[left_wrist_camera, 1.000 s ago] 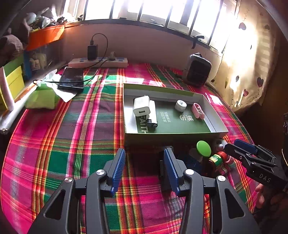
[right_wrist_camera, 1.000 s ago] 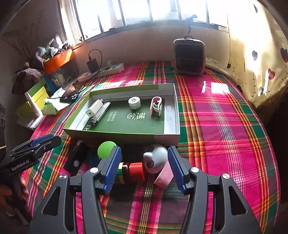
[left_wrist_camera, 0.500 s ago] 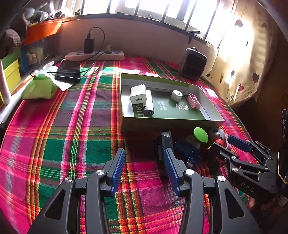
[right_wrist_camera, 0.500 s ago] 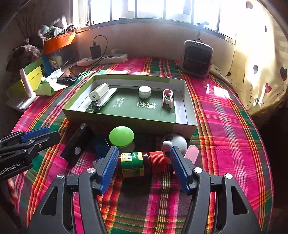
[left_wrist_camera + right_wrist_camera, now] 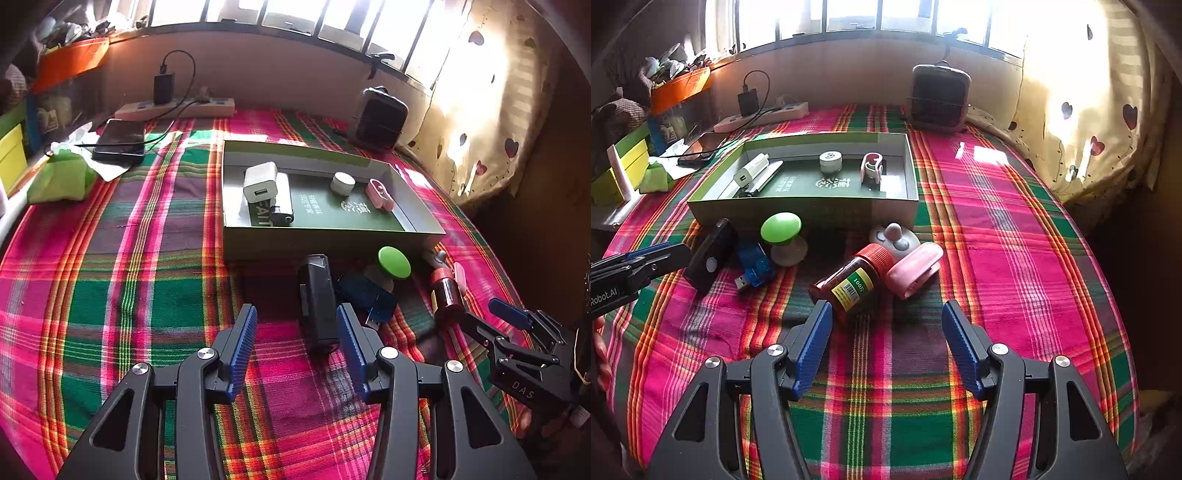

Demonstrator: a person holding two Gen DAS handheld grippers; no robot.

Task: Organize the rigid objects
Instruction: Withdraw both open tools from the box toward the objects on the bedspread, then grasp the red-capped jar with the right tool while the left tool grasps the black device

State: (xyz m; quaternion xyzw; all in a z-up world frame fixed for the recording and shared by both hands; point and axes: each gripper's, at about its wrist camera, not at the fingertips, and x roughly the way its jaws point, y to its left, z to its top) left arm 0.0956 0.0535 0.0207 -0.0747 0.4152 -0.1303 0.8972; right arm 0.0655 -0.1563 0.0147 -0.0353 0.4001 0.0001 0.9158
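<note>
On a plaid tablecloth (image 5: 1015,236), the left gripper (image 5: 293,334) hovers open, empty, beside a black device (image 5: 317,295). Right of it, the right gripper (image 5: 886,332), jaws apart, frames a toppled red-capped bottle (image 5: 855,277) near the green tray (image 5: 798,210).

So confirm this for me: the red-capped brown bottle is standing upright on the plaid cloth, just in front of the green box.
Not quite. The red-capped brown bottle lies on its side, not upright, as the right wrist view shows. It is on the plaid cloth, in front of the green box.
</note>
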